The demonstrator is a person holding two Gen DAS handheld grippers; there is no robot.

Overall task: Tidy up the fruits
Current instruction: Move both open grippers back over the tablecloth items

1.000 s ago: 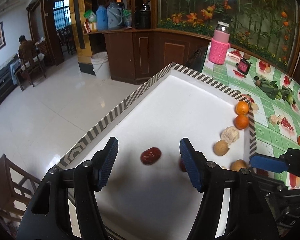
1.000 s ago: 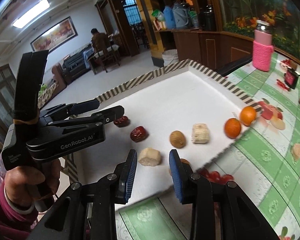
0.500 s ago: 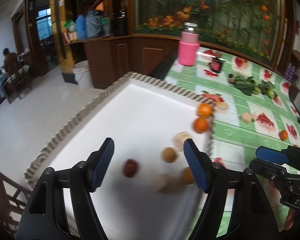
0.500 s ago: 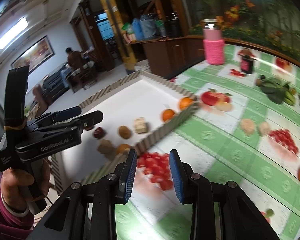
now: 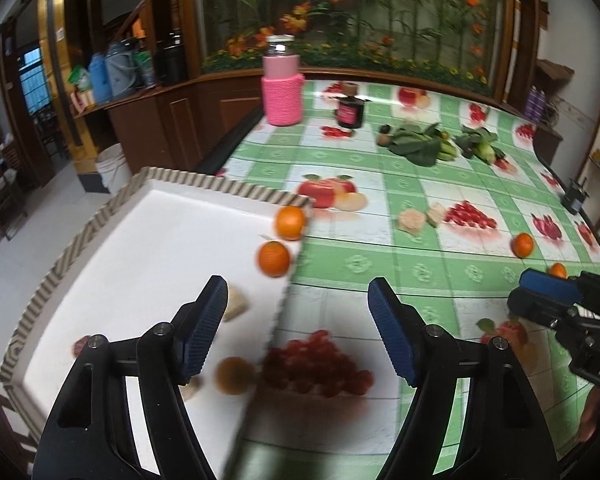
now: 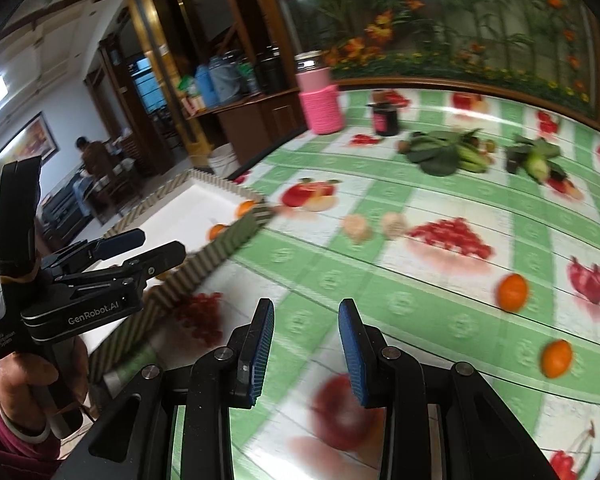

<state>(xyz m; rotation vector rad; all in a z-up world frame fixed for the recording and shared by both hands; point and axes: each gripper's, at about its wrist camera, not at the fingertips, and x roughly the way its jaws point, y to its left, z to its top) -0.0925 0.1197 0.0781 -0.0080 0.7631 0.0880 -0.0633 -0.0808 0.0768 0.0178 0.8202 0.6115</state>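
Observation:
A white tray [image 5: 148, 240] with a striped rim sits at the table's left end. It holds two oranges [image 5: 274, 258], a pale peeled piece [image 5: 236, 304], a brown fruit [image 5: 234, 374] and a red date [image 5: 82, 344]. Two loose oranges [image 6: 512, 292] lie on the green fruit-print cloth at the right, the nearer one [image 6: 556, 358] by the edge. My left gripper [image 5: 296, 328] is open and empty above the tray's right rim. My right gripper [image 6: 306, 348] is open and empty above the cloth. The left gripper also shows in the right wrist view [image 6: 148, 248].
A pink-sleeved bottle [image 5: 282, 88] and a dark jar [image 5: 350, 112] stand at the back. Green vegetables [image 5: 420, 144] lie at the back right. Two pale fruit pieces [image 5: 414, 220] lie mid-table. The cloth carries printed fruit pictures. The table's left edge drops to the floor.
Both grippers have swung right, from over the tray toward the green cloth. The tray has slid left in both views and the loose oranges have come into sight. Both stay open.

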